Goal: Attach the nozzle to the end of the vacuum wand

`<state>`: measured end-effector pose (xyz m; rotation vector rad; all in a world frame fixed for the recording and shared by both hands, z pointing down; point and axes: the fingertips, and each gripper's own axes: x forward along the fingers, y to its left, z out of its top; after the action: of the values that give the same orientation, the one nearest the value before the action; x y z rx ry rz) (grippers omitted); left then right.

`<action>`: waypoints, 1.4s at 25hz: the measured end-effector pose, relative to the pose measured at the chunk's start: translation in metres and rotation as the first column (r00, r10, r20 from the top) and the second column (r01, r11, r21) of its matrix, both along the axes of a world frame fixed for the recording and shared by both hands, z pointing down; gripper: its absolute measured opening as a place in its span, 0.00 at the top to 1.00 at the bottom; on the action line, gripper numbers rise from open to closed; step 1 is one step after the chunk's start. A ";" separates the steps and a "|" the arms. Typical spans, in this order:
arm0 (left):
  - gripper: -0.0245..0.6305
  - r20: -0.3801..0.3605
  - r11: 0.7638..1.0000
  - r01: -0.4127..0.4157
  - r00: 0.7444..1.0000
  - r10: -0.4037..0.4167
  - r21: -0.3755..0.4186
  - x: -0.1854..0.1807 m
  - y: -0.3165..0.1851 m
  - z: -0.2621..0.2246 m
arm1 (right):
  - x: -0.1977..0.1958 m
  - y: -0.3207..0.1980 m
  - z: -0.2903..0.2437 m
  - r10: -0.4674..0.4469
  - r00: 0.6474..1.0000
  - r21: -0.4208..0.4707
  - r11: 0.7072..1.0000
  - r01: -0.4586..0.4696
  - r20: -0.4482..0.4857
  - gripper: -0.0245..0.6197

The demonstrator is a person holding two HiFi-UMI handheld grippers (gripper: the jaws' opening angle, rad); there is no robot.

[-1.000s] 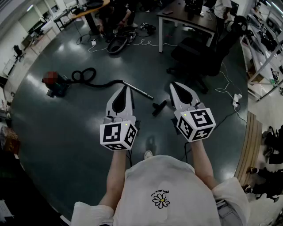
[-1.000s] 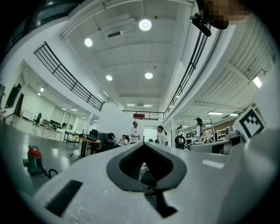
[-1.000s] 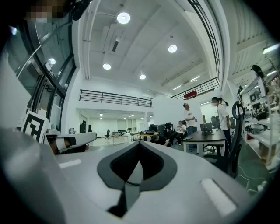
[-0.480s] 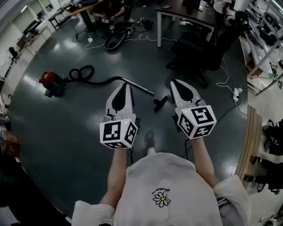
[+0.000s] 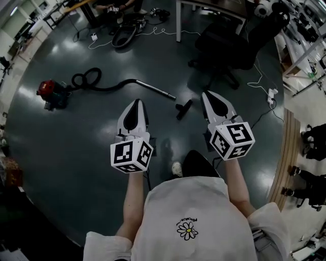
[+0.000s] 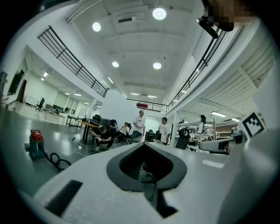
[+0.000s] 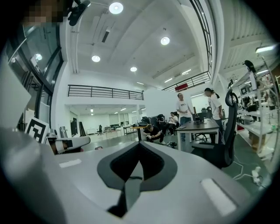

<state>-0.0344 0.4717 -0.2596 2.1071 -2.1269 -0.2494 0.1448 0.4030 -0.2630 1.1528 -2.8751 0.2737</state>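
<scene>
Two grippers, left point(image 5: 136, 102) and right point(image 5: 207, 96), both closed, nothing held | nozzle point(image 5: 184, 109) lies between them, at 8 o'clock of right, which I judge nearer | wand point(image 5: 153, 89) axis 10-to-4, free end toward nozzle.

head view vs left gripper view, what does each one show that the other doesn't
Head view only: the nozzle and the vacuum wand, lying apart on the floor. Left gripper view only: the ceiling lights and the balcony railing. Both: the red vacuum, its black hose, and the left tongs, shut with nothing between them.
</scene>
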 end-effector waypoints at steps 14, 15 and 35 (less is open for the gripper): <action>0.96 -0.030 0.998 -0.060 0.998 0.059 -0.035 -0.034 -0.190 0.036 | -0.045 -0.193 0.045 0.014 0.998 -0.068 0.998 -0.017 -0.054 0.95; 0.96 -0.034 0.997 -0.060 0.998 0.059 -0.040 -0.038 -0.210 0.037 | -0.048 -0.213 0.047 0.011 0.998 -0.077 0.997 -0.016 -0.059 0.95; 0.96 0.000 0.986 -0.157 0.988 0.158 -0.058 -0.102 -0.397 0.014 | -0.141 -0.377 0.034 -0.021 0.998 -0.116 0.993 0.014 -0.063 0.95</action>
<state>-0.1363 0.0745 -0.2452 2.2290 -1.9319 -0.1627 0.0040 0.0261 -0.2290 1.0955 -2.7715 0.3893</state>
